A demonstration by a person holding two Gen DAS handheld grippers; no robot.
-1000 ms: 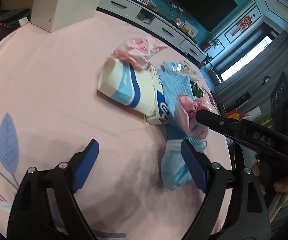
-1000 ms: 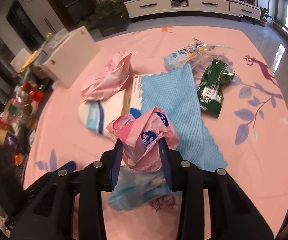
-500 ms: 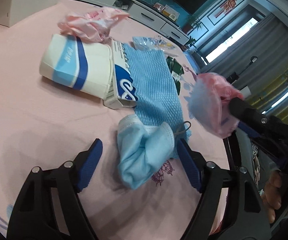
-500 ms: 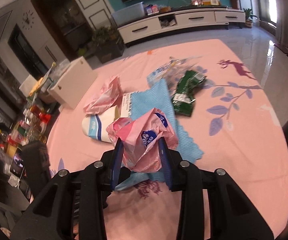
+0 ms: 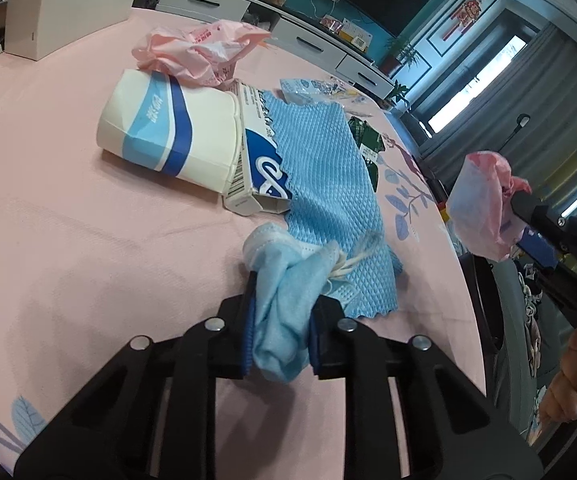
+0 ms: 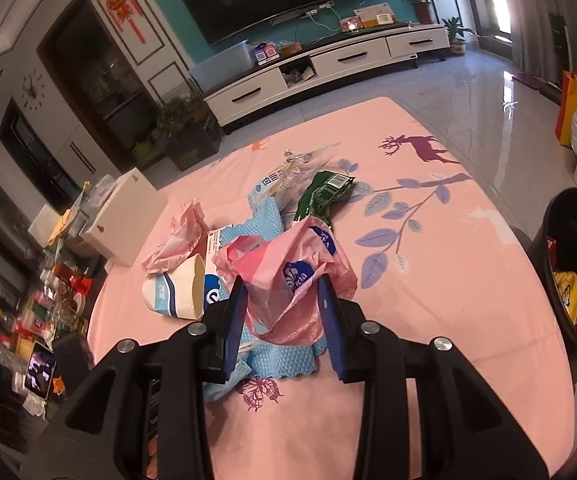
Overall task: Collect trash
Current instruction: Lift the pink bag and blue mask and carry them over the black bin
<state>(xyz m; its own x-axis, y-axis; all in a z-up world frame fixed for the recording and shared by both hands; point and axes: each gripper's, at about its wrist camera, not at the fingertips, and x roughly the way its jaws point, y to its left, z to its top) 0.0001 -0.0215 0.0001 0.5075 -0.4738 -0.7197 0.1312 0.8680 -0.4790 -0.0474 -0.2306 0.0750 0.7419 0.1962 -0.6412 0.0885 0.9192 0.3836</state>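
We recorded the left hand-held gripper [image 5: 281, 334] clamped on the crumpled blue face mask [image 5: 284, 300], its 2 blue pads pressed against the bunched fabric on either side. The mask sat at the near edge of the blue waffle cloth [image 5: 328, 184], which we used as the landmark, and its white ear loops trailed onto that cloth.

The right hand-held gripper [image 6: 284, 320] held a pink plastic wrapper [image 6: 288, 280] between its pads, jaws narrowed on it. In the left wrist view that wrapper hung in the air to the right of the cloth, past the edge of the pink printed surface [image 5: 88, 240]; whether this was a counter or a bed, we could not tell.

Left of the cloth lay a white and blue paper cup [image 5: 168, 132] on its side, touching a white and blue carton [image 5: 256, 160] that the cloth partly covered. Beyond the cup we noted a second pink bag [image 5: 200, 52]. At the far side of the cloth lay a clear wrapper [image 6: 288, 176] and a green packet [image 6: 320, 196].

Well to the right of the cloth stood a black bin [image 6: 568, 272] with trash inside.
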